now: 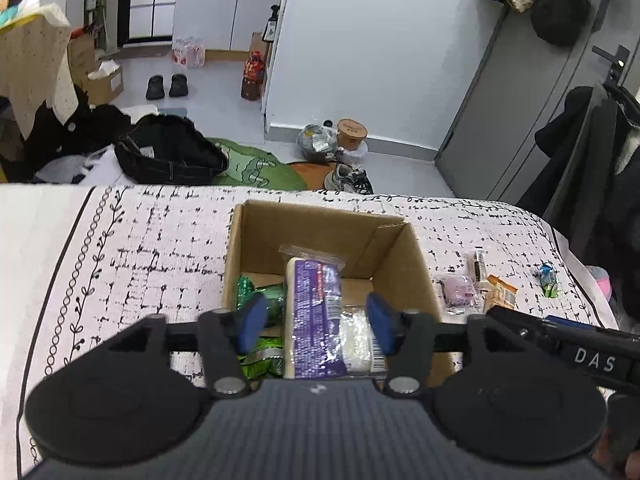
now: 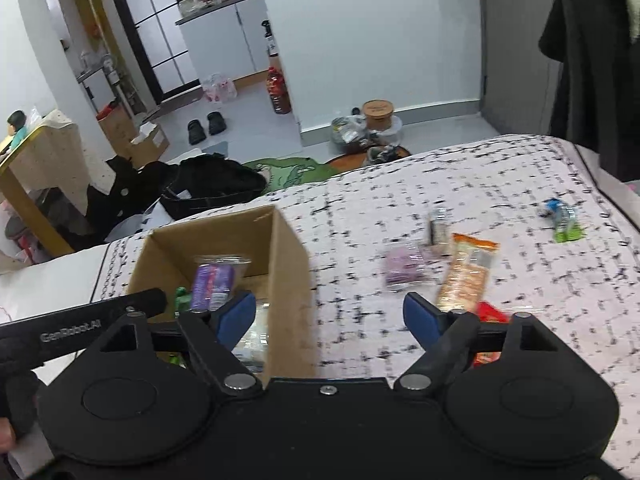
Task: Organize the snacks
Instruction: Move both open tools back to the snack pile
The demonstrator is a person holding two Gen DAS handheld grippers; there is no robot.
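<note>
The box (image 1: 320,240) stands on the patterned cloth (image 1: 140,248), already holding a purple pack (image 1: 316,312), a clear pack beside it and green wrappers (image 1: 262,300) on its left. The left gripper (image 1: 316,322) hangs over the box with its jaws apart, the purple pack lying between them but, as far as I can judge, not pressed by the pads: a drop that looks finished. The right gripper (image 2: 330,318) stands wide and empty, set over the box's right wall and the bare cloth beside it.

The step in hand looks like the turn from depositing to fetching. The next move calls for the right gripper to reach right and farther out to the loose snacks, line its jaws across one pack and close.

Only the right view shows the orange pack (image 2: 466,276) at full length, a red pack (image 2: 490,314) near its jaw, the pink pack (image 2: 404,266) and the blue-green one (image 2: 562,218) far right, though blurred. Only the left view shows the box's contents clearly.
</note>
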